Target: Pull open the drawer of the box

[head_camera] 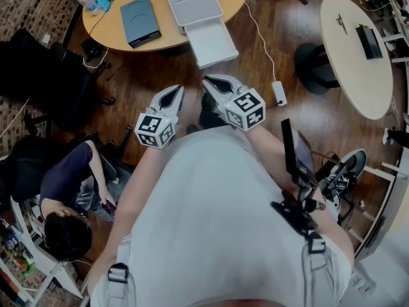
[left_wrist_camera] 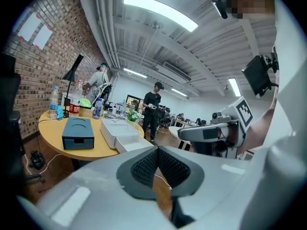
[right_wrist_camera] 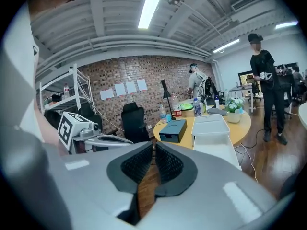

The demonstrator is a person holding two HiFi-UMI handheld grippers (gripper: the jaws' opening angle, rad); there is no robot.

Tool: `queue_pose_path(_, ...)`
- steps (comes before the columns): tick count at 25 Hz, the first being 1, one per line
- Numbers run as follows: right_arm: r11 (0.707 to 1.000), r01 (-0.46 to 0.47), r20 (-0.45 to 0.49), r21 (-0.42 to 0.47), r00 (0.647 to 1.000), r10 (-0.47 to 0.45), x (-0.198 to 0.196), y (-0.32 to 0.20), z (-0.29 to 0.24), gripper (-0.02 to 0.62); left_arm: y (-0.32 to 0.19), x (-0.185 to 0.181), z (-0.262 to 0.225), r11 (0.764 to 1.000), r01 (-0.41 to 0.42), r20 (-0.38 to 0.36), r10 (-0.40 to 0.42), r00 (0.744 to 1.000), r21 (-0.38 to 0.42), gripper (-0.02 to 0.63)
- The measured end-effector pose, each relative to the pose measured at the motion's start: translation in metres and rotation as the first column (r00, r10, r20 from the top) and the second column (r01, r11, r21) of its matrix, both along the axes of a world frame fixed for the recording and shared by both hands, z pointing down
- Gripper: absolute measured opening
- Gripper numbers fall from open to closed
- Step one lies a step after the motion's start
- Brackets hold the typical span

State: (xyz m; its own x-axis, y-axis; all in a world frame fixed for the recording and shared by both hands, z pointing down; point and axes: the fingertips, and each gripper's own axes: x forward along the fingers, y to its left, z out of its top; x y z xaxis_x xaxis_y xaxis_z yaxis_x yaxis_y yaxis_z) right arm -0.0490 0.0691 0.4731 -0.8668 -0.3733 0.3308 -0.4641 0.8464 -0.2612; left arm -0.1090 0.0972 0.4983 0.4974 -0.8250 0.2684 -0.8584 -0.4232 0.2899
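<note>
Drawer (head_camera: 211, 41) of the box (head_camera: 193, 2) is out past the bench (head_camera: 112, 25) edge, so we call it done. Left hand-held gripper (head_camera: 178, 89) and right hand-held gripper (head_camera: 206, 79) are both closed and empty; no further pull needed

Light grey shirt (head_camera: 217, 222); grey straps (head_camera: 119, 290) with black buckles (head_camera: 117, 273)

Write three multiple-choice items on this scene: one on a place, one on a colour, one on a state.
1. In the head view, the dark box on the round table lies: A left of the white box; B on top of it; C on the floor.
2. The box with the drawer is: A red; B white; C black.
3. That drawer is: A shut; B pulled out; C missing.
Key: 1A, they sit side by side; 2B, pale casing; 3B, it juts past the table edge.
</note>
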Motion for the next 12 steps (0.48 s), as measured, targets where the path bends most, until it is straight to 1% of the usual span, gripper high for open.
queue_pose_path(2,1.0,-0.004,0.003,0.015,1.0,0.004,0.002,0.004,-0.003,0.008,0.004,0.001,-0.003,1.0,-0.006,0.006,0.006,1.0,0.011,0.006)
queue_pose_path(8,0.999,-0.013,0.025,0.038,1.0,0.012,0.01,0.021,-0.005,0.008,0.022,0.009,-0.006,0.999,-0.036,0.03,0.035,0.999,0.033,0.006)
queue_pose_path(12,0.999,-0.013,0.034,0.041,0.999,0.011,0.011,0.031,-0.003,0.007,0.029,0.008,-0.003,0.999,-0.033,0.035,0.032,0.999,0.036,0.006)
